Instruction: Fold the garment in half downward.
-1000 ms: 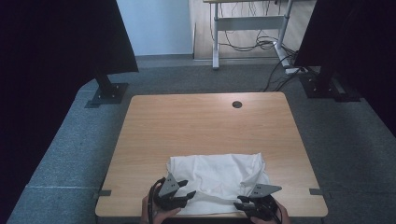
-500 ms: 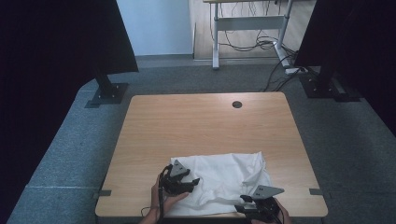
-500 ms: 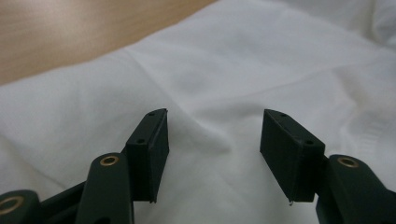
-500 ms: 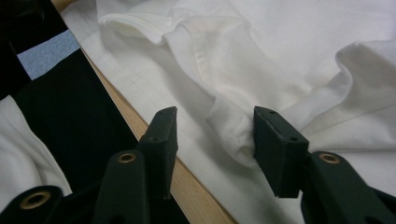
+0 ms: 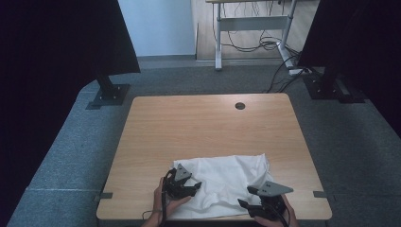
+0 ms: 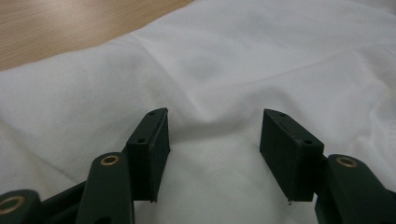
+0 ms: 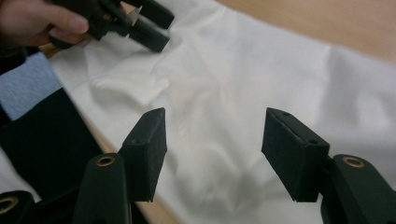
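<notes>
Crumpled white cloth (image 5: 222, 182) lies on the near half of the light wooden table (image 5: 208, 123), its front hem reaching the near edge, slightly right of centre.

Left gripper (image 5: 194, 186): held in the person's left hand (image 5: 165, 201), which comes in from the bottom edge of the high view with the fingers wrapped around the black body. The tool lies low and nearly level over the cloth's left part, tips pointing right toward the middle of the fabric. In the left gripper view (image 6: 212, 140) its jaws stand moderately wide, with a soft fold of cloth between them; the pads do not press on it. Nothing is held.

Right gripper (image 5: 245, 197): held in the right hand (image 5: 283, 215) at the table's near right, by the cloth's front right corner, tips pointing left and the grey three-cornered plate on top. In the right gripper view (image 7: 212, 140) the jaws look down at the cloth from above and clear of it. They have just been opening and now stand wide, with nothing gripped between them. The same view shows the left gripper (image 7: 152, 28) farther off, resting on the fabric.
</notes>
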Motion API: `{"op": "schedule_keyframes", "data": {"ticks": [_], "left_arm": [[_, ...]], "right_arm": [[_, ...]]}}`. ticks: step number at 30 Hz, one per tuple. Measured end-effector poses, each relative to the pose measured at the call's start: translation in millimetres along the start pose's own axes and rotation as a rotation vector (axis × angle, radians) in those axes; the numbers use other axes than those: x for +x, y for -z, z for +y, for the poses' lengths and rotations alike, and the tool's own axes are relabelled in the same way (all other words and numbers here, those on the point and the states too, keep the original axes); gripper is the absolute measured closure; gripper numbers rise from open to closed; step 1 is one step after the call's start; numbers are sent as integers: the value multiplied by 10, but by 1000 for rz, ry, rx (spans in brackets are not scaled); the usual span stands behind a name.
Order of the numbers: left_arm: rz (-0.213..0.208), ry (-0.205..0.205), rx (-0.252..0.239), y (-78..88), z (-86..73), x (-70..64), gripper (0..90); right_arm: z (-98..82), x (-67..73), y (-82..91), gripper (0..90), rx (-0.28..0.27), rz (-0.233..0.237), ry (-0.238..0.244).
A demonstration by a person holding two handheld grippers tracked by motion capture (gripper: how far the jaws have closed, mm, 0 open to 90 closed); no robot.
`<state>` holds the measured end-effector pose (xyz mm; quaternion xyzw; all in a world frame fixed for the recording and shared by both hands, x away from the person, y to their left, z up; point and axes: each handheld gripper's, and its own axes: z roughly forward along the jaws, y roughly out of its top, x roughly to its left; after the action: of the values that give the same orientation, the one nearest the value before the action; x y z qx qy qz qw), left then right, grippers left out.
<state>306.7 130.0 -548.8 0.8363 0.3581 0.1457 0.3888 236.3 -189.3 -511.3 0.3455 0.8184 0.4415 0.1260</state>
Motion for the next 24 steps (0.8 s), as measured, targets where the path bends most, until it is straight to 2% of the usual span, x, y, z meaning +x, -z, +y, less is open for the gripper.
{"op": "schedule_keyframes", "data": {"ticks": [4, 6, 8, 12, 15, 16, 18, 21, 24], "left_arm": [[4, -5, -2, -7, -1, 9, 423], [6, -6, -6, -13, -1, 14, 429], [5, -6, -9, -15, -3, 24, 434], [2, -2, -14, -18, -4, 42, 440], [2, -4, -17, -18, -8, 46, 443], [3, -6, -17, -17, -9, 47, 443], [-1, -3, -18, -16, -11, 52, 442], [-12, -2, -11, -12, 1, 56, 422], [-23, 2, -36, 29, 54, 76, 395]], "right_arm": [[166, -113, -311, 403, 54, -32, 22], [141, -194, -454, 404, 101, -73, 41], [56, -267, -484, 406, 129, -99, 34], [-183, -361, -311, 392, 144, -154, 22], [-336, -410, -159, 391, 111, -152, -32], [-369, -412, -130, 393, 118, -168, -18], [-415, -412, -76, 388, 99, -161, -31], [-384, -407, -25, 374, 88, -148, -22], [-191, -421, 46, 371, 26, -144, -10]]}}
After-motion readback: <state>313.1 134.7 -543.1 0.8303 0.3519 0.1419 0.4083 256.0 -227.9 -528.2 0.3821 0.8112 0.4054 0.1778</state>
